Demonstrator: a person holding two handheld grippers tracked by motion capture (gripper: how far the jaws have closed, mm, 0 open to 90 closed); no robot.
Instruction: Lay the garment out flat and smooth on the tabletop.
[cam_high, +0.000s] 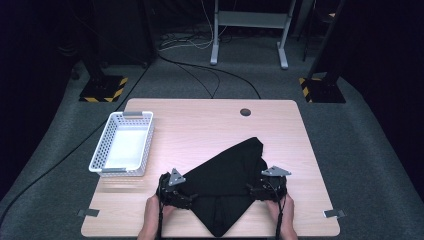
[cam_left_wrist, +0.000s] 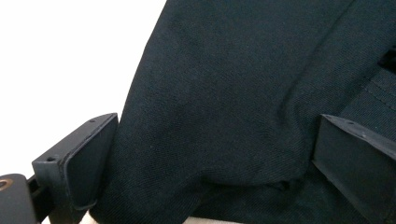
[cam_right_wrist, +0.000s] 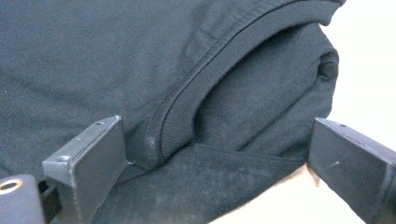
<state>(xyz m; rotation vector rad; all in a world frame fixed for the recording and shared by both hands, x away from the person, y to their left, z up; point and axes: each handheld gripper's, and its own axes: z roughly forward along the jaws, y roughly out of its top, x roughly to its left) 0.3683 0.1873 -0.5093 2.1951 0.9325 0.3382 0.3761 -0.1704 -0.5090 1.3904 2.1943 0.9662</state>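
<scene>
The black garment (cam_high: 231, 180) lies diagonally, its long axis near-left to far-right.

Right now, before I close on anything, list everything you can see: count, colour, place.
Garment: one, black, partly folded on the near middle of the table, its lowest corner near the front edge; a ribbed hem or collar edge shows in the right gripper view.
Basket: one, white, perforated, left side of the table, nothing in it.
Table: one, light wood, with a round dark hole near the far edge.
Frame legs: one grey stand, on the floor beyond the table.
Cables: several, dark, across the grey floor.
Striped bases: two, black and yellow, far left and far right.
Left gripper: one, black, at the garment's left edge, jaws apart around the cloth.
Right gripper: one, black, at the garment's right edge, jaws apart around the cloth.
Hands: two, at the near edge.
</scene>
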